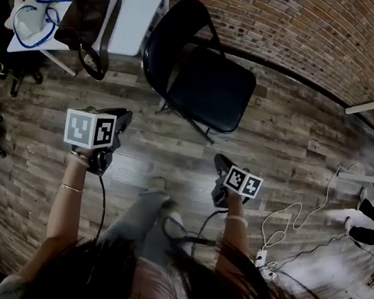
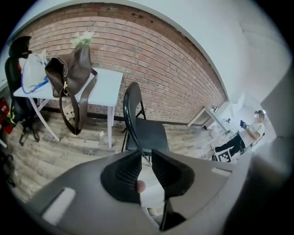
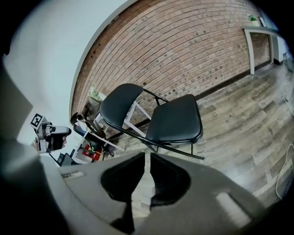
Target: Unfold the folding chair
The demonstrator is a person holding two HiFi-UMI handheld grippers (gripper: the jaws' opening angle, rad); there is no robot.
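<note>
Dark hair [image 1: 153, 289] hides the person's torso. Both tools are empty: left gripper [image 2: 146, 155] slightly parted, right gripper [image 3: 148, 157] nearly closed. The folding chair [image 1: 209, 86] stands unfolded just beside the white table [image 1: 135, 0], with bare wooden floor [image 1: 291, 146] on its right.

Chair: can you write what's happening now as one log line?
chair unfolded, standing on floor | left gripper off chair, jaws narrowly apart, empty | right gripper off chair, jaws narrowly apart, empty

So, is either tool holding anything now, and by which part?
Nothing is held. The left tool and the right tool both have empty jaws, clear of the unfolded folding chair.
</note>
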